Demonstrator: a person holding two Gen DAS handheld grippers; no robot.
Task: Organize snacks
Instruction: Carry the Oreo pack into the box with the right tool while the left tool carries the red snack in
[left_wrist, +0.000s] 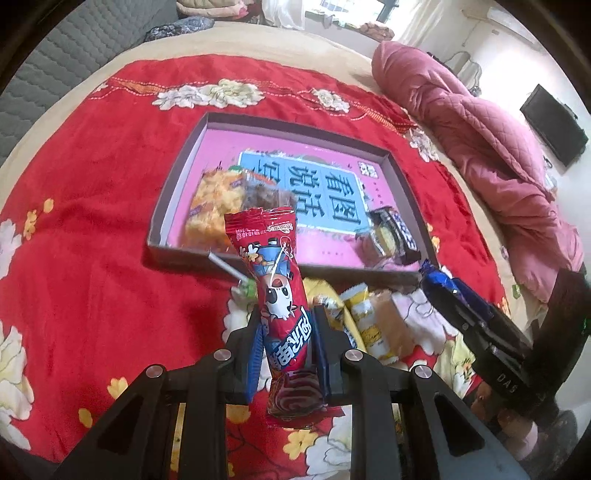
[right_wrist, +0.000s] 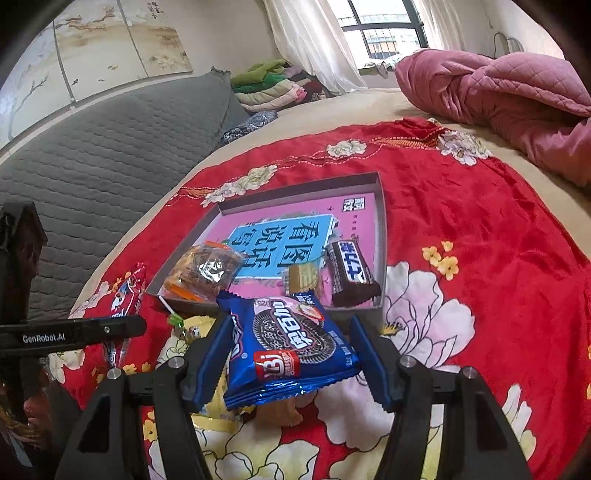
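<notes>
My left gripper (left_wrist: 287, 314) is shut on a red tube-shaped snack packet (left_wrist: 275, 266), which stands upright in front of the shallow box (left_wrist: 168, 192). The box, lined with a pink and blue book cover, holds a yellow puffed snack bag (left_wrist: 212, 201), a brown snack bag (left_wrist: 264, 194) and a dark chocolate bar (left_wrist: 397, 230). My right gripper (right_wrist: 291, 325) is shut on a blue cookie packet (right_wrist: 291, 343), lying flat between the blue pads just short of the box's near wall (right_wrist: 382, 240). In the left wrist view the right gripper (left_wrist: 443, 288) sits at the right. In the right wrist view the left gripper (right_wrist: 125, 326) sits at the left.
A red floral blanket (left_wrist: 92, 221) covers the bed under everything. A green lollipop (left_wrist: 245, 288) and yellow wrapped snacks (left_wrist: 367, 325) lie on it in front of the box. A pink quilt (right_wrist: 498, 85) is bunched at the far right, a grey padded headboard (right_wrist: 92, 155) at the left.
</notes>
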